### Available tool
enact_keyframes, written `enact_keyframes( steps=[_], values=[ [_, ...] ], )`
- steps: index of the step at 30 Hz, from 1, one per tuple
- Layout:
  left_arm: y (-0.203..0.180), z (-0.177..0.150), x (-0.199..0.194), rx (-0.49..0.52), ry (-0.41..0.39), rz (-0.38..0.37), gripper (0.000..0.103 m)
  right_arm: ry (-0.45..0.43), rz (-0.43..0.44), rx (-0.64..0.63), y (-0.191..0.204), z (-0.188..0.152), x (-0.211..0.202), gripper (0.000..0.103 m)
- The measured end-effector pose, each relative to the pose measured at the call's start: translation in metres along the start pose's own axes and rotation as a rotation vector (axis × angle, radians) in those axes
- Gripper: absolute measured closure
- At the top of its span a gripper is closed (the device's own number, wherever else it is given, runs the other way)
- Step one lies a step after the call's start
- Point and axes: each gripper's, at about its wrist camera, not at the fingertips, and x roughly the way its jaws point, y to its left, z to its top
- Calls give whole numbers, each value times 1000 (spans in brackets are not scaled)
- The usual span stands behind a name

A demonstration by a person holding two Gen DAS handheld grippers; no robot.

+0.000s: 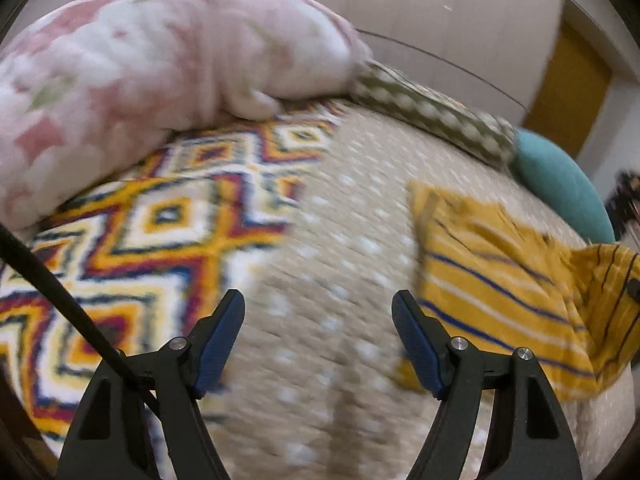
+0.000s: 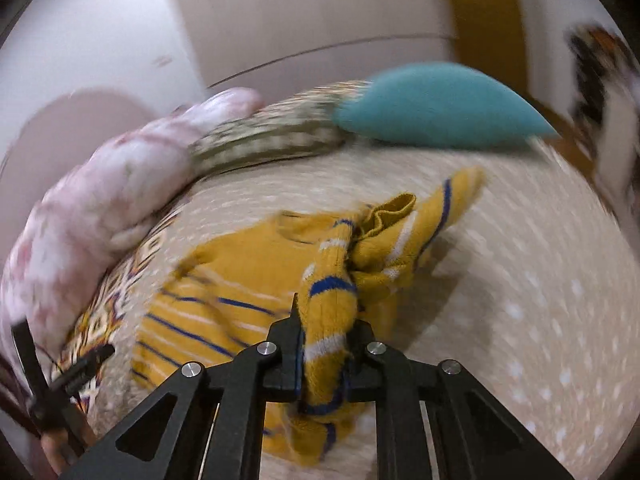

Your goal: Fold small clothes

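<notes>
One garment: mustard knit sweater (image 2: 224, 280) w/ blue+white stripes, on bed (image 1: 340, 240), half bunched. Right tongs (image 2: 324, 320) clamped on sleeve/edge fold, lifting it. Left tongs (image 1: 318, 320) apart, nothing held, over bedspread just beside sweater. Likely light, soft, floppy, stretchy; not slippery. Best grip: hem corners or shoulder seams. No readable labels/txt.

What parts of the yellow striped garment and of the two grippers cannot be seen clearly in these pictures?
- Yellow striped garment: its kind and full outline, bunched and motion-blurred in the right wrist view.
- Same garment in the left wrist view: its right end, cut by the edge.
- Right gripper: pads hidden by clamped cloth.
- Left gripper: nothing hidden; open.
</notes>
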Motion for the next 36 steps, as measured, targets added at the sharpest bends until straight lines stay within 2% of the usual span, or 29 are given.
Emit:
enact_keyframes(
  steps=[2,5,9,12,14,15,16,18,19,22,23,28,32,35,36],
  values=[
    [18,4,-2,-44,-10,26,27,10,8,-97,43,7,11,89],
    [46,8,1,-134,6,23,27,51,63,-207,105,6,35,90],
    [68,11,5,-203,21,20,27,137,106,-342,175,-17,75,90],
    [71,11,6,-213,27,9,27,206,81,-447,207,-43,105,90],
    [71,12,7,-215,28,-2,27,236,53,-480,213,-57,119,90],
    [71,12,7,-216,28,-5,27,242,48,-486,213,-62,124,86],
    [71,13,8,-218,27,-10,27,242,75,-475,212,-64,124,83],
    [71,12,7,-223,25,-21,27,247,165,-428,209,-61,118,64],
    [70,12,7,-225,25,-28,27,251,221,-393,205,-57,113,60],
    [65,12,7,-216,21,-62,27,222,331,-312,182,-44,85,58],
    [61,12,6,-203,18,-78,27,205,338,-294,173,-41,76,58],
    [34,11,0,-170,2,-248,27,114,240,-228,113,-34,36,58],
    [-9,5,11,-79,40,-404,25,109,142,-135,58,-34,33,58],
    [-50,-1,25,32,75,-446,25,123,128,-52,31,-36,41,58],
    [-59,-3,28,60,81,-442,32,124,132,-35,26,-35,42,58]
  ],
)
